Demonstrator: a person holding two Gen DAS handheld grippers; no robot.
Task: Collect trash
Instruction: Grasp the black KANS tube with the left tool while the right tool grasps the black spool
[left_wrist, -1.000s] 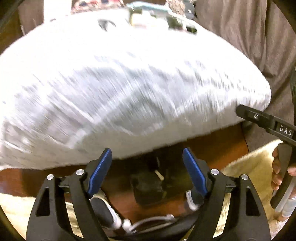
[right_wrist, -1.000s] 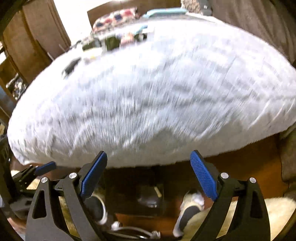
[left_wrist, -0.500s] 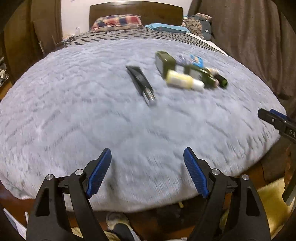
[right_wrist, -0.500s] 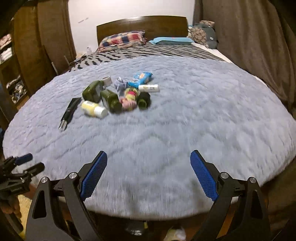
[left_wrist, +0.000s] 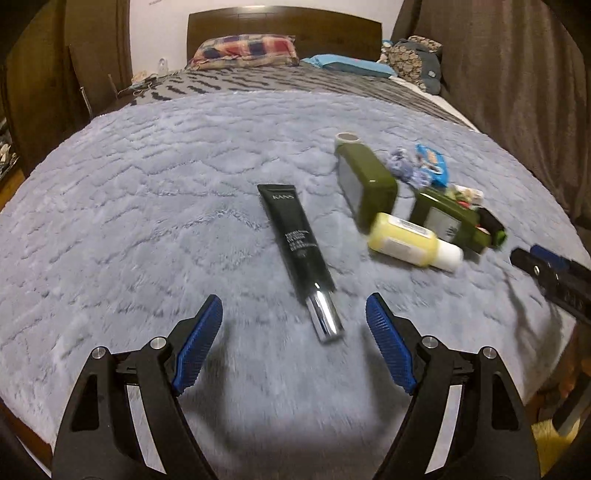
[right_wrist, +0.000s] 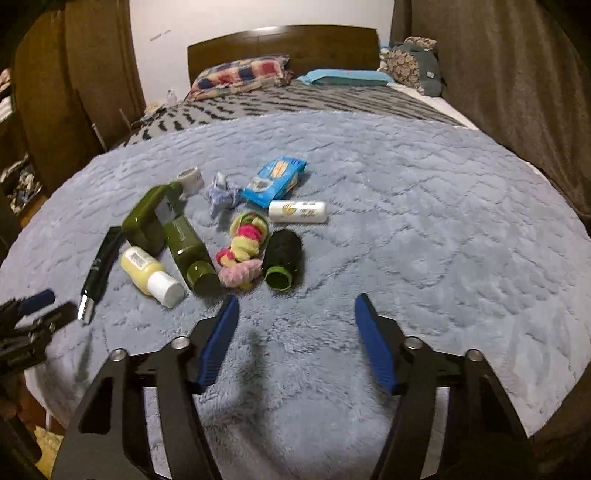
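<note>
Trash lies in a cluster on a grey fleece blanket (left_wrist: 147, 206). A black tube with a silver cap (left_wrist: 297, 251) lies just ahead of my open, empty left gripper (left_wrist: 294, 314). Beside it lie a yellow bottle (left_wrist: 410, 243) and two dark green bottles (left_wrist: 369, 184). In the right wrist view my open, empty right gripper (right_wrist: 295, 314) hovers just short of a black-and-green bottle (right_wrist: 281, 258), a pink and yellow cloth bundle (right_wrist: 242, 247), a white bottle (right_wrist: 297, 211), a blue packet (right_wrist: 275, 179) and a green bottle (right_wrist: 188, 251).
The bed has a wooden headboard (right_wrist: 282, 42), a plaid pillow (left_wrist: 245, 50) and a blue pillow (right_wrist: 345, 76) at the far end. Brown curtains (right_wrist: 517, 74) hang on the right. Wooden furniture (right_wrist: 74, 74) stands on the left.
Both grippers have risen from below the bed's edge and now hover over the blanket, closer to the trash. Both stay open.
</note>
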